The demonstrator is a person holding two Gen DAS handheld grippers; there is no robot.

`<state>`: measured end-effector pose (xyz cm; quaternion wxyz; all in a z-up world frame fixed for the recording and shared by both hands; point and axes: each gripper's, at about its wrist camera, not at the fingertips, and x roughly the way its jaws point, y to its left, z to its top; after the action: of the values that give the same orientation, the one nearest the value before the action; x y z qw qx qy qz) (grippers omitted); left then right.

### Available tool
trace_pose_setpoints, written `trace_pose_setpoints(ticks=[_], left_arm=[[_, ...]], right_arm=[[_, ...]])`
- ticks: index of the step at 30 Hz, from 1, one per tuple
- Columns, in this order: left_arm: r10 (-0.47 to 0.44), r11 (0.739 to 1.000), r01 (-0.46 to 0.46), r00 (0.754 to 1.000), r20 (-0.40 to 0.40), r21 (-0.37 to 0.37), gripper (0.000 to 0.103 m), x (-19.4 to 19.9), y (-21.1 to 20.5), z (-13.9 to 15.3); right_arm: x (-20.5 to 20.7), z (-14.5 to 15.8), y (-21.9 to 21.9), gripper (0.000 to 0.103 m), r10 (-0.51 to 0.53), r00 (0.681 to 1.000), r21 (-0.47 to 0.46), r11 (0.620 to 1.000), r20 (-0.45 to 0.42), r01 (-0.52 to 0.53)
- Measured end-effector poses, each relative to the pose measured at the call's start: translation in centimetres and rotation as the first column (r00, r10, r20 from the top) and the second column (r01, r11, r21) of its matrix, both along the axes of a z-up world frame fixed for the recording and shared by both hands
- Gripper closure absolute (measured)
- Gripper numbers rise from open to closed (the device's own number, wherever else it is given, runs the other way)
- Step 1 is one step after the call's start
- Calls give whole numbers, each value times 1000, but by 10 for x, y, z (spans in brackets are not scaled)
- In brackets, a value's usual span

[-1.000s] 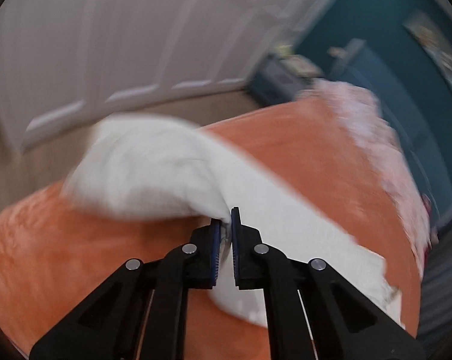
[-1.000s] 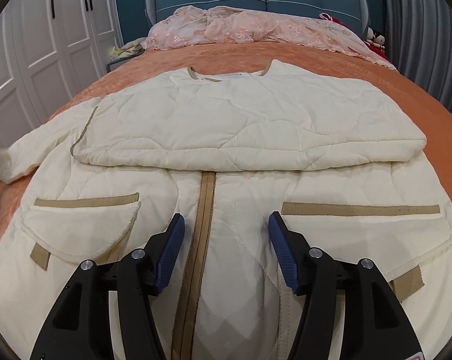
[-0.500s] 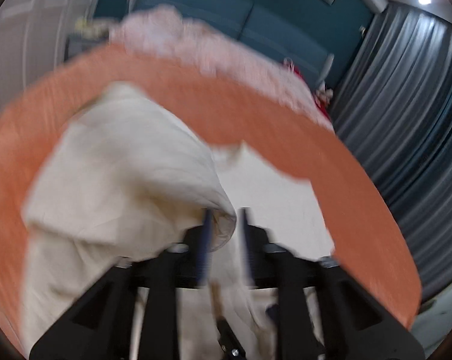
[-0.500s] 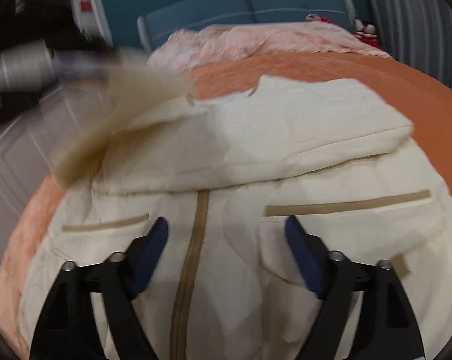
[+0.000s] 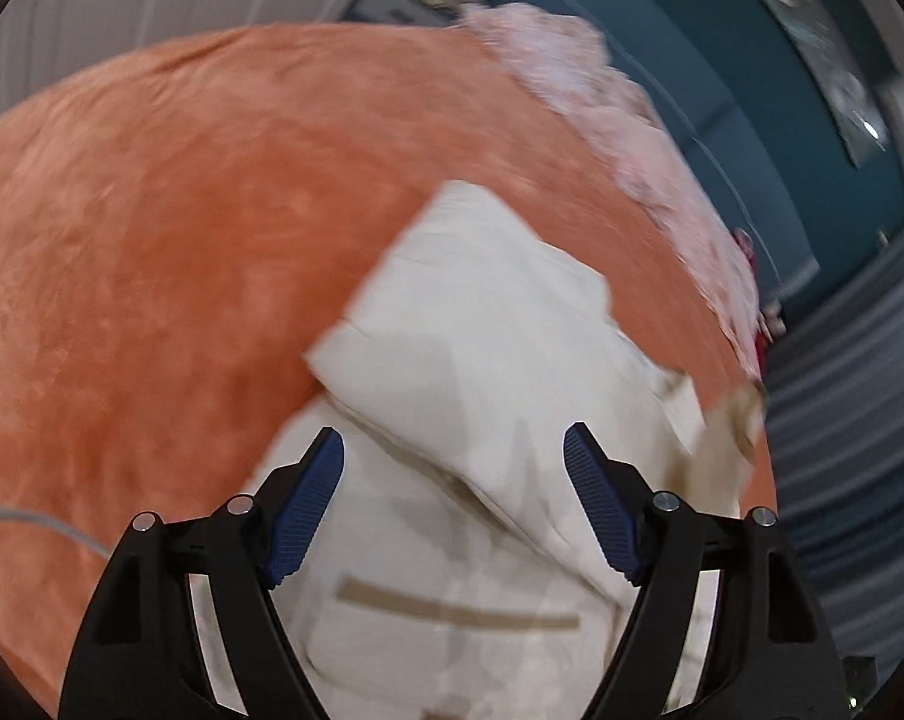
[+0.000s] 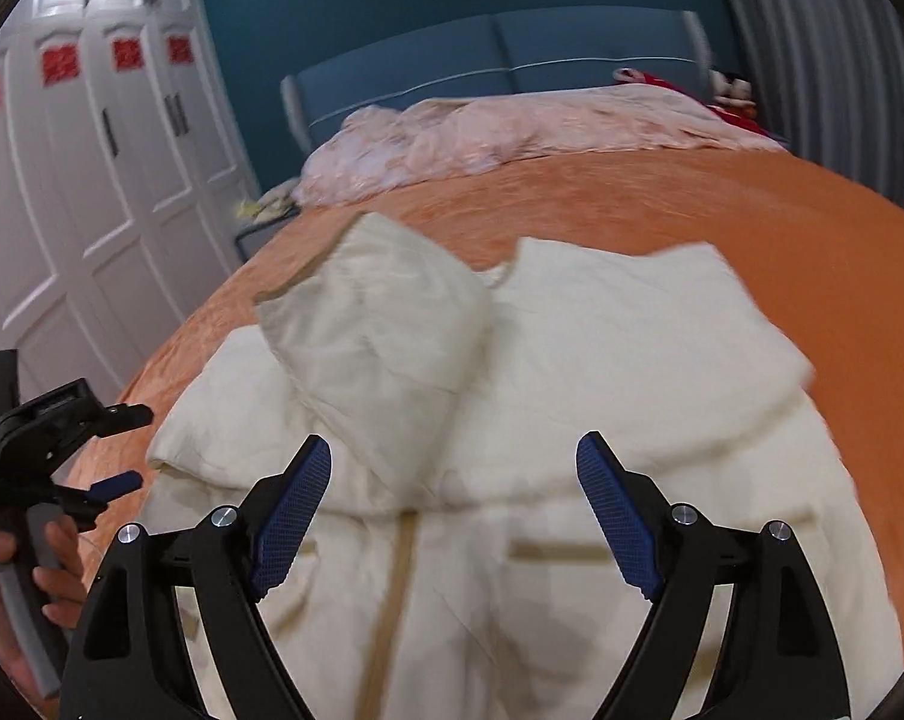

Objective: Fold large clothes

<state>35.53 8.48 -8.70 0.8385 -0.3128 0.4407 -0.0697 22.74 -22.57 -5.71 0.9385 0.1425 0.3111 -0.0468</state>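
Jaws first, since they sit closest to both cameras. The right gripper point(image 6: 452, 483) is seen spread wide, blue pads well apart, nothing pinched between them, hanging over the lower front of the cream quilted jacket point(image 6: 571, 390). The tan zipper strip point(image 6: 395, 594) is found just below and between the fingers, and a tan pocket trim point(image 6: 556, 552) is seen beside it toward the right finger. The left gripper point(image 5: 452, 462) is also wide apart; its jaws have just been opening, and no cloth is caught by the pads, though the jacket is spread under them. In the right wrist view the same left gripper is spotted off at the left edge, clear of the fabric, gripped at the handle by a hand point(image 6: 29, 570).

Further out, the left sleeve point(image 6: 374, 330) is laid folded in across the chest, a bit blurry, and the other sleeve point(image 6: 643, 312) is folded across the upper part too. The whole jacket is laid flat on the orange bedspread point(image 6: 691, 204), roughly mid-bed toward the near end.

Beyond that, a pink lacy blanket point(image 6: 511, 132) is bunched along the head of the bed, backed by a blue headboard point(image 6: 481, 54). White wardrobe doors point(image 6: 92, 180) are seen on the left, grey curtains point(image 6: 841, 60) on the right.
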Motion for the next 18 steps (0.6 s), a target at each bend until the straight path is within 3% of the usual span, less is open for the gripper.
trace_pose_setpoints(ticks=[5, 7, 9, 11, 14, 18], left_arm=[[40, 999, -39, 998, -50, 26, 40, 15, 3, -17], [33, 997, -30, 998, -52, 71, 46, 14, 1, -20], [29, 995, -24, 999, -46, 99, 53, 15, -3, -20], [21, 992, -16, 999, -39, 128, 59, 16, -3, -21], [6, 990, -2, 1000, -29, 140, 61, 14, -1, -25], [18, 993, -16, 1000, -20, 116, 60, 7, 2, -22]], right_arm=[[37, -11, 34, 21, 80, 995, -89, 992, -55, -85], [43, -15, 41, 27, 82, 994, -145, 985, -76, -92], [49, -17, 37, 61, 38, 995, -202, 978, -91, -56], [44, -16, 9, 68, -33, 996, -129, 991, -89, 21], [20, -18, -42, 65, -164, 983, -11, 986, -88, 164], [4, -34, -85, 62, -180, 972, 132, 971, -152, 201]])
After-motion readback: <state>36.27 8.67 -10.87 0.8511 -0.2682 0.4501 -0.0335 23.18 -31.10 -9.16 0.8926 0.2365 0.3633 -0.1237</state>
